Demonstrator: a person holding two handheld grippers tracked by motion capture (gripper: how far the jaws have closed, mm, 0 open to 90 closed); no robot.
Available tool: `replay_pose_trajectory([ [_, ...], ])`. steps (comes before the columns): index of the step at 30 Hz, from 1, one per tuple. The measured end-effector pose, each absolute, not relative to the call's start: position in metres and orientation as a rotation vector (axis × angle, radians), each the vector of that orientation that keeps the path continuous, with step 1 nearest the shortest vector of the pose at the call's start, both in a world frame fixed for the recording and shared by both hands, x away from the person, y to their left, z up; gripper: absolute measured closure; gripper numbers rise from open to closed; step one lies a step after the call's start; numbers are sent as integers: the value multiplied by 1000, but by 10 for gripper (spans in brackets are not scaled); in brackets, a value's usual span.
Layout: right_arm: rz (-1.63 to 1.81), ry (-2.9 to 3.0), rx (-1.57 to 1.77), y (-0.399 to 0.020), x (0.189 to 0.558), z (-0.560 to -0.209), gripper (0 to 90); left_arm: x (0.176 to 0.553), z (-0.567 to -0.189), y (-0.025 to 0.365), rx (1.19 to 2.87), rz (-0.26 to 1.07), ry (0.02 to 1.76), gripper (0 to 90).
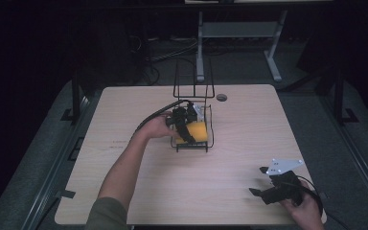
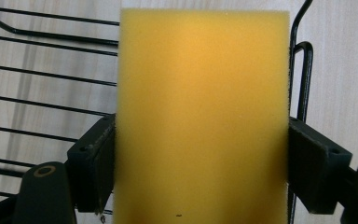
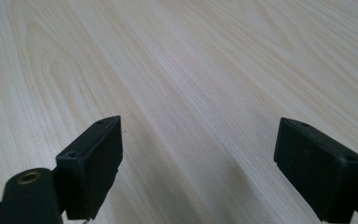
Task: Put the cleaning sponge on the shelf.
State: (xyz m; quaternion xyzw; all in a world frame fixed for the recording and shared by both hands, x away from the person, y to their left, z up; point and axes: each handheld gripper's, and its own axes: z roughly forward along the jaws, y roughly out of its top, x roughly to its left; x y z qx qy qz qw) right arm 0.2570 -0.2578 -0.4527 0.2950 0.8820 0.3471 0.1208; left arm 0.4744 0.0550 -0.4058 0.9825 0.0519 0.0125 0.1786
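Left gripper has its fingers pressed against both long sides of a yellow sponge, held over the floor of a black wire rack that stands just past the middle of the tabletop, toward 12 o'clock. In the left gripper view the rack's wires run behind and beside the sponge; whether the sponge already rests on them or hangs just above cannot be told. Judged progress: the sponge is at the rack and within its frame, so the carry looks finished; what is left is to set it down and spread the fingers, or, if it is coming out, to lift it clear. Right gripper sits idle near the 4 o'clock corner of the tabletop, fingers spread wide with nothing between them, just bare wood beneath. Surface is pale wood grain, rounded corners, a small round cable hole near the far edge at 1 o'clock. Room is dark: grey floor, loose cables and the light metal legs of another table at 12 o'clock.
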Motion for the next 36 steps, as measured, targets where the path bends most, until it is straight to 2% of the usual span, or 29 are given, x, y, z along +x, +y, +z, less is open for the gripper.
replay_pose_trajectory([
  [20, 1014, 2579, 862, -258, 258, -453, 150, 472, -398, 58, 2745, 72, 143, 193],
  [36, 1014, 2582, 857, -257, 258, -453, 151, 461, -388, 55, 2749, 113, 73, 192],
])
